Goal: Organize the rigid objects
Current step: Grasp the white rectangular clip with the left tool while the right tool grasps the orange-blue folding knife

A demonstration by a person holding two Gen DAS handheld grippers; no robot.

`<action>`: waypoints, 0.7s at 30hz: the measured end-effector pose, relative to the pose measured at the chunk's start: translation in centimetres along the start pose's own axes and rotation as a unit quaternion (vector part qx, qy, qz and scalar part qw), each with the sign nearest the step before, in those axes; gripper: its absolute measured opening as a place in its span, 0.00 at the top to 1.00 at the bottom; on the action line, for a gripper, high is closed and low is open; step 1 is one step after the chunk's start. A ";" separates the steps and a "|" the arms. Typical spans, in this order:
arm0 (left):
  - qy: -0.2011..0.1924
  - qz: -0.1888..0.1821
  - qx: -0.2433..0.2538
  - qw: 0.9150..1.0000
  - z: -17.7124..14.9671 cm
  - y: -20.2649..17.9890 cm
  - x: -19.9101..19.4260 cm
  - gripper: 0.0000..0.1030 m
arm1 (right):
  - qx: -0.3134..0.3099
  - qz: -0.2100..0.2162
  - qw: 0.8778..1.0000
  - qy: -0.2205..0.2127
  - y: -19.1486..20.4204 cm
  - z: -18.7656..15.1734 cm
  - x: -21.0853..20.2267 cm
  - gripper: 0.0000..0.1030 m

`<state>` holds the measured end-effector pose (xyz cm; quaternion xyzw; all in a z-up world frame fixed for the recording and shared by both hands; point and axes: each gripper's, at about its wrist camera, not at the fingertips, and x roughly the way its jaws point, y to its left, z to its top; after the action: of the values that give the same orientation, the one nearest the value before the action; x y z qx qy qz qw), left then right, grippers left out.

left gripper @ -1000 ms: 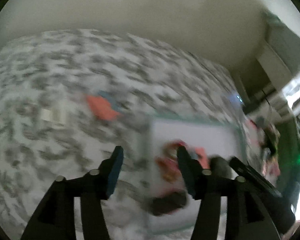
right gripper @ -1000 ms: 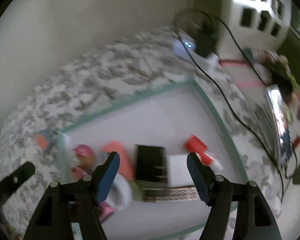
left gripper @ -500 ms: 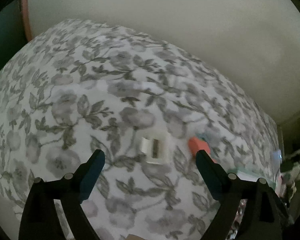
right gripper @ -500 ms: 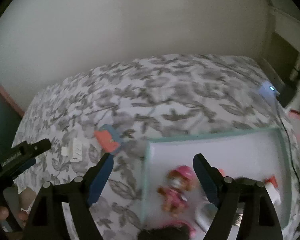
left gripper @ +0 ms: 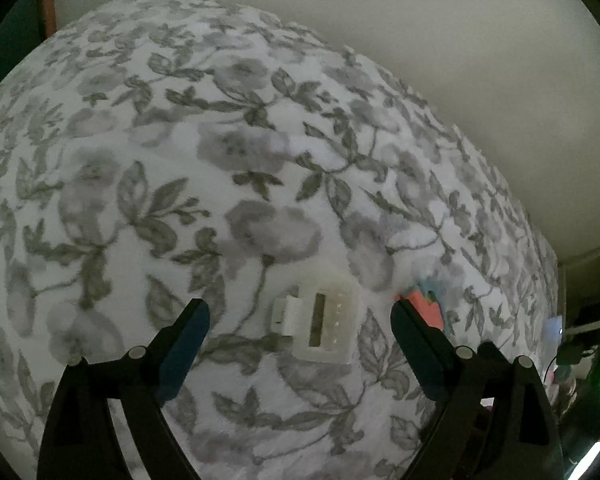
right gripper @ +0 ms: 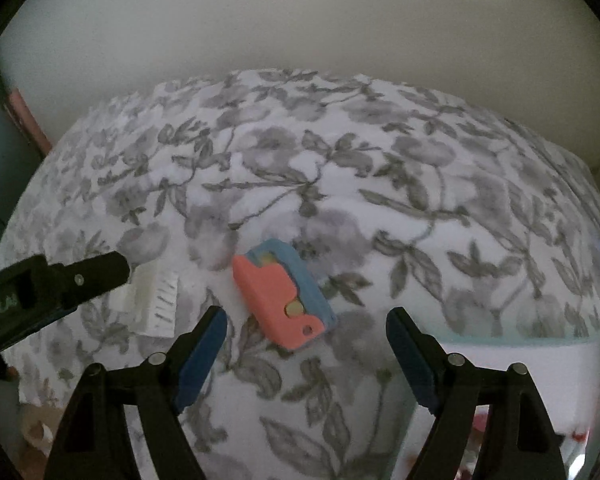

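My left gripper (left gripper: 300,320) tilts down, released, astride the white clip (left gripper: 319,320); my right gripper (right gripper: 305,328), released, hovers above the pink-blue block (right gripper: 280,296) beside that clip. Both jaws have just been opening.

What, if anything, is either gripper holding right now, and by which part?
Nothing. The left gripper stands open around the white plastic piece, untouched; the right gripper is open near the pink-and-blue piece.

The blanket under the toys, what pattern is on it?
Grey flowers and leaves on white blanket, clearest in the right wrist view.
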<state>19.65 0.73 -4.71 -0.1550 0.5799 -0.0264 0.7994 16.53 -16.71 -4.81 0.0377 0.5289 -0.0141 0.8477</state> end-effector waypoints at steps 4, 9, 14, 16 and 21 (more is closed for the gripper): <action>0.003 0.007 0.009 1.000 0.1 -0.6 0.9 0.16 | -0.011 0.001 1.000 0.009 0.6 0.5 1.5 0.20; 0.013 0.015 0.018 1.000 0.1 -0.9 2.2 0.30 | -0.018 -0.004 1.000 0.016 1.0 0.8 2.9 0.23; 0.026 0.014 0.028 0.999 0.2 -1.3 3.3 0.44 | -0.029 -0.005 0.999 0.021 1.5 0.9 3.7 0.33; 0.031 0.017 0.033 0.999 0.1 -1.4 3.7 0.48 | -0.032 -0.007 0.999 0.023 1.7 0.9 3.9 0.39; 0.027 0.016 0.042 0.999 0.0 -1.6 3.4 0.52 | -0.033 -0.009 0.999 0.024 1.7 0.8 3.6 0.49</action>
<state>21.00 -1.56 -7.36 -0.1114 0.6020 -0.0417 0.7896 18.89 -14.99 -7.59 0.0054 0.5498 -0.0036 0.8353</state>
